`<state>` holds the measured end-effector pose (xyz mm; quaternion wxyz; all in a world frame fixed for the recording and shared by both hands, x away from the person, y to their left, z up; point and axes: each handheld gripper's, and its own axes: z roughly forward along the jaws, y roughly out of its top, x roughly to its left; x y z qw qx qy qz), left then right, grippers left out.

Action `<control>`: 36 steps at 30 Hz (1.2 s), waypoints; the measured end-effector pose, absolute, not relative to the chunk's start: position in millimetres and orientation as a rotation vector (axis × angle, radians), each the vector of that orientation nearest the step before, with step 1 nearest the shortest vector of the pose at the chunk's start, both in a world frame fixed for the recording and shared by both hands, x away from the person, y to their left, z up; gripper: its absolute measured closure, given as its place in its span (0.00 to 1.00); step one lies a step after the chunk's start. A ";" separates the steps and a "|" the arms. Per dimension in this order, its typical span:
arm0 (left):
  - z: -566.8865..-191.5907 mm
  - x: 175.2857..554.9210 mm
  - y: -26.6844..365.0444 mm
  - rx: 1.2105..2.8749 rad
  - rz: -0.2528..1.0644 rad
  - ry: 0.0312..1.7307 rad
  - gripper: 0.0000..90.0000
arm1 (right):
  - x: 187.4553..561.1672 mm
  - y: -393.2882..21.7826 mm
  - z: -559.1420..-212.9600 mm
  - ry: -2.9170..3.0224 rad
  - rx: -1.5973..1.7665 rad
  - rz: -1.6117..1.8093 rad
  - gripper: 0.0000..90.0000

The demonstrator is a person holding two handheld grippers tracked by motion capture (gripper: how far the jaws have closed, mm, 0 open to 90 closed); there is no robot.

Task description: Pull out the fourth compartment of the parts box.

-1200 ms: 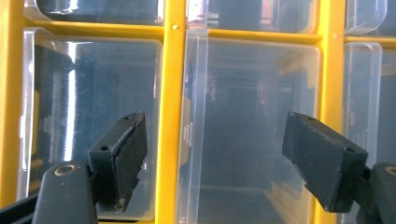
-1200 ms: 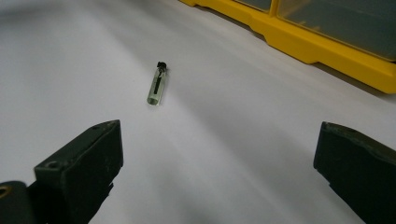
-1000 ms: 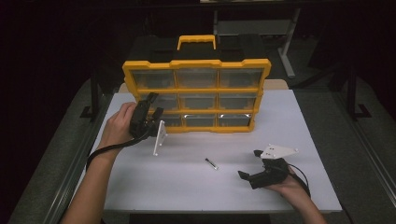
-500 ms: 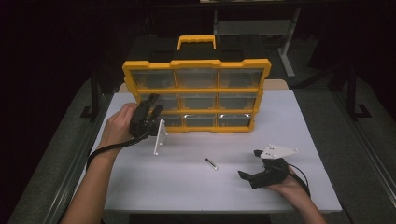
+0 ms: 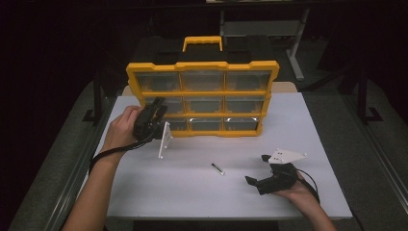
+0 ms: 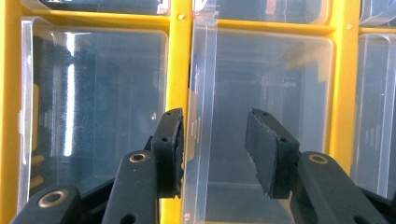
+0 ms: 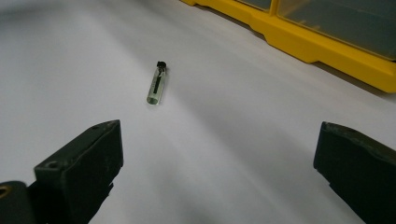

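Yellow organizer (image 5: 202, 96) upright at table (image 5: 144, 192) rear, left gripper (image 6: 212, 149) just closing around clear bin edge (image 6: 201, 93) without pressing; right gripper (image 7: 210, 172) wide open near vial (image 7: 156, 84).

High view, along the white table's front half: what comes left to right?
Left claw at the organizer, white plate on it, small vial, right claw, its grey three-cornered plate.
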<state>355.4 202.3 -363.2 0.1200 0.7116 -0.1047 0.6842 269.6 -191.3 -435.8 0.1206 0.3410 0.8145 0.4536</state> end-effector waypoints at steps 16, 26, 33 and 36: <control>-358.1 355.5 201.4 2.073 2.003 -0.298 0.79 | 269.6 -191.1 -435.9 2.380 0.994 1.324 0.01; -357.1 356.7 201.6 2.070 2.014 -0.291 0.83 | 269.9 -191.1 -436.0 2.380 0.988 1.326 0.01; -356.8 357.1 200.6 2.079 2.014 -0.284 0.86 | 270.0 -190.9 -436.1 2.381 0.988 1.327 0.01; -357.0 357.4 200.5 2.073 2.016 -0.289 0.86 | 270.0 -190.9 -436.1 2.380 0.989 1.327 0.01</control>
